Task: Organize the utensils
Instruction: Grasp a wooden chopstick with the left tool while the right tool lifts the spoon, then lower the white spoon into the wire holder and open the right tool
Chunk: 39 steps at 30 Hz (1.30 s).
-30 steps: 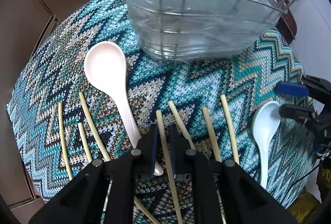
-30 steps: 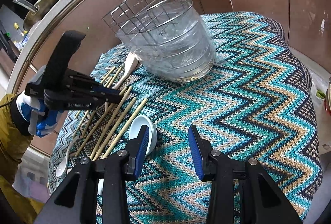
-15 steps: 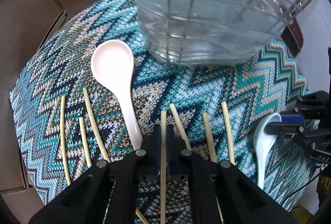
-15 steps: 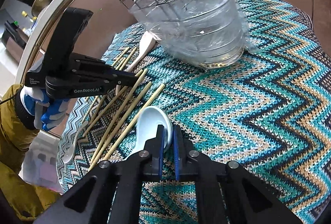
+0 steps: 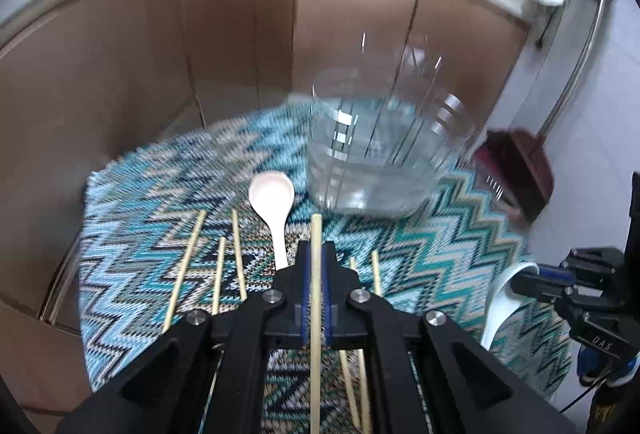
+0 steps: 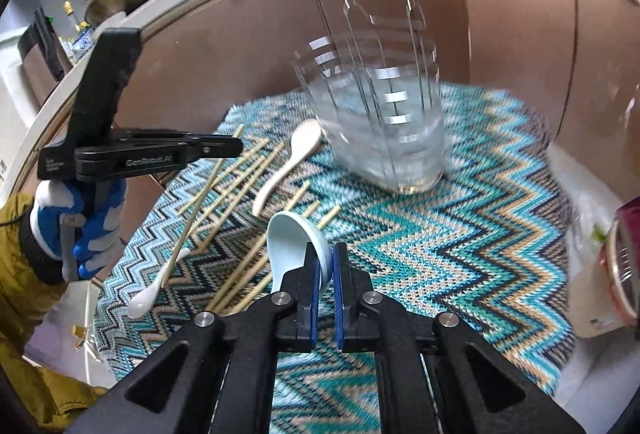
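Chopstick (image 5: 316, 274) was pinched along the closed jaws of the left gripper (image 5: 316, 254), lifted off the zigzag cloth on the table (image 5: 460, 234), its far tip pointing toward the clear holder (image 5: 380, 161), which stood at the back with a wire rack inside. Other chopsticks (image 5: 188, 266) and the pink spoon (image 5: 274, 201) lay on the cloth near it. To do this step well, I think the stick should be tipped upright above the rim before letting go, because a long thin stick can swing in such a narrow grip. To the right, the right gripper (image 6: 325, 266) had its jaws pressed on the bowl edge of the pale blue spoon (image 6: 292, 246), which hung raised; it should go in handle down, slowly.
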{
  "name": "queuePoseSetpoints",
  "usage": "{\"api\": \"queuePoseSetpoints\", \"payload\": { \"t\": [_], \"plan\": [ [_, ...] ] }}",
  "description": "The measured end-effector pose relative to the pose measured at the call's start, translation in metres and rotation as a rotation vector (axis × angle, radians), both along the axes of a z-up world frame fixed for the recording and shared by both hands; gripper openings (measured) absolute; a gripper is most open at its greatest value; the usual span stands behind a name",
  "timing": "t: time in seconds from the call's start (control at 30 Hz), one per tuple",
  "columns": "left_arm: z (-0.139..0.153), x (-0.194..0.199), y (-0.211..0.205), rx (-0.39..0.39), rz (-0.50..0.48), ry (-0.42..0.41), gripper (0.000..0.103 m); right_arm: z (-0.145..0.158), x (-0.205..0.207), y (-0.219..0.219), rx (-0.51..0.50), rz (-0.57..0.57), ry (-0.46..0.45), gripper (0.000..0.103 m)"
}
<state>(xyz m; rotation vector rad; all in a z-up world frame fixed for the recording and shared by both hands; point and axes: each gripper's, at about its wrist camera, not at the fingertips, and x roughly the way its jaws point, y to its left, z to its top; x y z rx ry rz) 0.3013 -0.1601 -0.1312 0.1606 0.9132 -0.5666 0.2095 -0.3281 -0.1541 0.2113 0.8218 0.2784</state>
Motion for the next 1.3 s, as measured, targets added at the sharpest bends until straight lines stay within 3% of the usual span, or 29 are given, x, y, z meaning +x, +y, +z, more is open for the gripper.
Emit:
{"api": "queuePoseSetpoints", "payload": {
  "t": [0.47,0.57,0.73,0.87,1.0,1.3],
  "plan": [
    [0.149,-0.097,0.060,-0.259,0.133,-0.304,0.004,0.120,-0.089,0.052,-0.183,-0.091,-0.259,0.006],
    [0.174,-0.112,0.066,-0.289,0.156,-0.379,0.004,0.143,-0.097,0.061,-0.218,-0.106,-0.330,0.006],
    [0.203,-0.116,0.070,-0.361,0.189,-0.434,0.004,0.168,-0.091,0.065,-0.248,-0.121,-0.403,0.006],
    [0.215,-0.100,0.062,-0.389,0.197,-0.454,0.004,0.183,-0.074,0.054,-0.263,-0.142,-0.454,0.006],
    [0.219,-0.059,0.041,-0.433,0.191,-0.452,0.004,0.188,-0.041,0.033,-0.283,-0.184,-0.484,0.006],
    [0.186,0.051,-0.016,-0.522,0.223,-0.406,0.004,0.173,0.046,-0.011,-0.400,-0.269,-0.517,0.006]
  ]
}}
